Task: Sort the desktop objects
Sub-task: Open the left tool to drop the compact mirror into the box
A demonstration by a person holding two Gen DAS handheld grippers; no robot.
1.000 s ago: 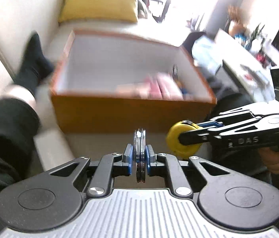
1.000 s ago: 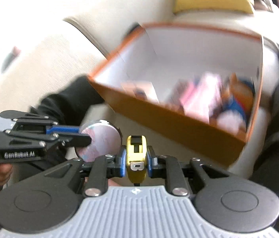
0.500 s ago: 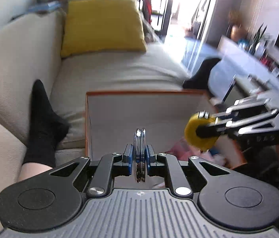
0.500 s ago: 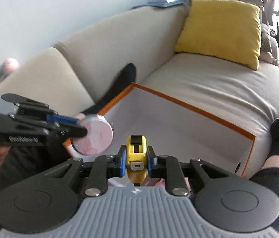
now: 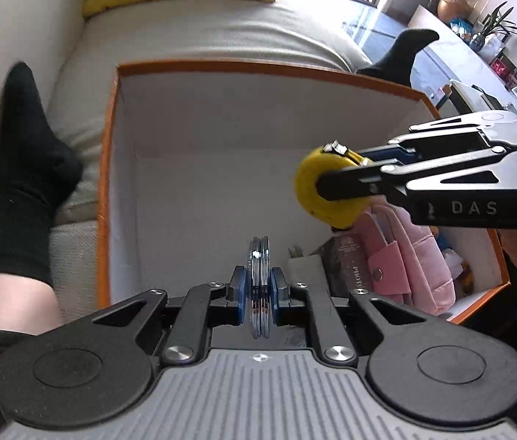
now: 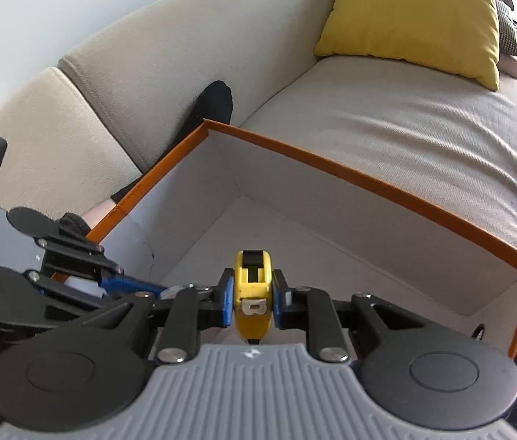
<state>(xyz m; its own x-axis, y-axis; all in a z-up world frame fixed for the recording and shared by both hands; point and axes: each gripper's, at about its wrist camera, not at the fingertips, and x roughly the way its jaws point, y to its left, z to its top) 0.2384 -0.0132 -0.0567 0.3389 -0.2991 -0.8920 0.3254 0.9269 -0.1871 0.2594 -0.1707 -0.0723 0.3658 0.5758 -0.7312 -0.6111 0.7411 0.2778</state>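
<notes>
Both tools hang over the orange box (image 5: 109, 183) on the sofa (image 6: 386, 128), close together, and that closeness is the main risk: if the two come down at once their arms could knock, jarring a grip loose. The left tool (image 5: 258, 288) is clenched on a thin round metal disc (image 5: 259, 256) held on edge; released from this height it would likely roll or land on its rim and clatter across the bare white floor of the box. The right tool (image 6: 252, 295) grasps a yellow tape measure (image 6: 252, 282), squat and hard-cased, with a metal hook at its mouth. Dropped where it hangs in the left view, it could land on the pink pouch (image 5: 408, 256) and the dark booklet (image 5: 346, 264) crowded into the box's right end, and tip off them. The left half of the box looks free, a safer place to set things.
</notes>
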